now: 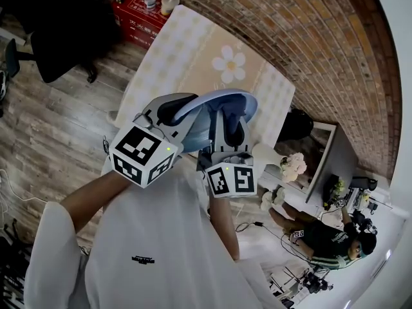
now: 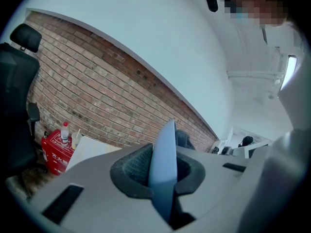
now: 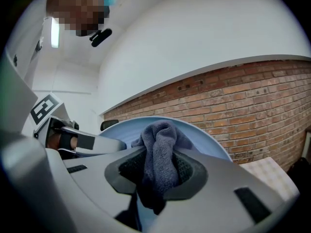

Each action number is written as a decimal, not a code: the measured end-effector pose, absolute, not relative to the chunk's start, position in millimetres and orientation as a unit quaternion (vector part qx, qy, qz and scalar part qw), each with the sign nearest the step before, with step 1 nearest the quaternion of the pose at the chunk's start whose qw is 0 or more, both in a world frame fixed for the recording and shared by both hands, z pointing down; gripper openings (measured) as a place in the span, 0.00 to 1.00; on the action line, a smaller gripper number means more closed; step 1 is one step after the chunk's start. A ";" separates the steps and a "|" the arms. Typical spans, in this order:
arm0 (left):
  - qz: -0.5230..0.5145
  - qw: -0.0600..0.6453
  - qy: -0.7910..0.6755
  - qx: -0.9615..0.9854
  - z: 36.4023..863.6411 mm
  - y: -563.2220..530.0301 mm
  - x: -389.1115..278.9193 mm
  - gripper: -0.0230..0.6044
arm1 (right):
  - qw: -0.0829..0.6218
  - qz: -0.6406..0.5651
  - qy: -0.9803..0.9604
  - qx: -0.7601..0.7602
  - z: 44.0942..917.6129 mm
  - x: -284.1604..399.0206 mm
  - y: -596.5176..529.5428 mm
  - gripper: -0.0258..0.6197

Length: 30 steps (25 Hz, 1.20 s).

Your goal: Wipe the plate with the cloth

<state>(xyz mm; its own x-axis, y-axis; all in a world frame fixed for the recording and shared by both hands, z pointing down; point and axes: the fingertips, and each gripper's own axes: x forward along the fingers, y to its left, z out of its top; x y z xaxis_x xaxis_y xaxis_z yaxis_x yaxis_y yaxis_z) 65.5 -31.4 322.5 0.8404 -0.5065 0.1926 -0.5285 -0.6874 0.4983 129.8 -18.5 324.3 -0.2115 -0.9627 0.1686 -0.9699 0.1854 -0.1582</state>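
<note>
A light blue plate [image 1: 219,102] is held up on edge in the air, above the table. My left gripper [image 2: 163,171] is shut on the plate's [image 2: 164,169] rim, which shows edge-on between its pads. My right gripper [image 3: 158,171] is shut on a bunched grey-blue cloth [image 3: 159,154], and the cloth presses against the plate's [image 3: 209,142] face. In the head view the left gripper [image 1: 183,111] sits at the plate's left edge and the right gripper [image 1: 230,131] just right of it, the cloth [image 1: 198,131] between them.
A table with a checked, flower-print cover [image 1: 212,69] lies below and ahead. A red box [image 1: 138,15] with a bottle stands on the floor by the brick wall [image 1: 290,37]. A black office chair [image 1: 58,31] is at the left. A person [image 1: 331,240] sits at the lower right.
</note>
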 end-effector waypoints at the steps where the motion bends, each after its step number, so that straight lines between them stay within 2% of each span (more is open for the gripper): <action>1: 0.020 0.278 -0.281 0.918 322.9 -30.2 65.7 0.11 | 0.014 0.114 -0.767 0.632 323.9 134.6 -19.4 0.22; 17: 0.007 0.288 -0.293 0.912 314.4 -41.0 54.6 0.11 | 0.031 0.156 -0.724 0.671 356.2 178.5 -20.6 0.22; 30: -0.012 0.295 -0.314 0.902 310.9 -60.5 40.5 0.11 | 0.070 0.190 -0.753 0.625 392.0 131.3 -1.8 0.22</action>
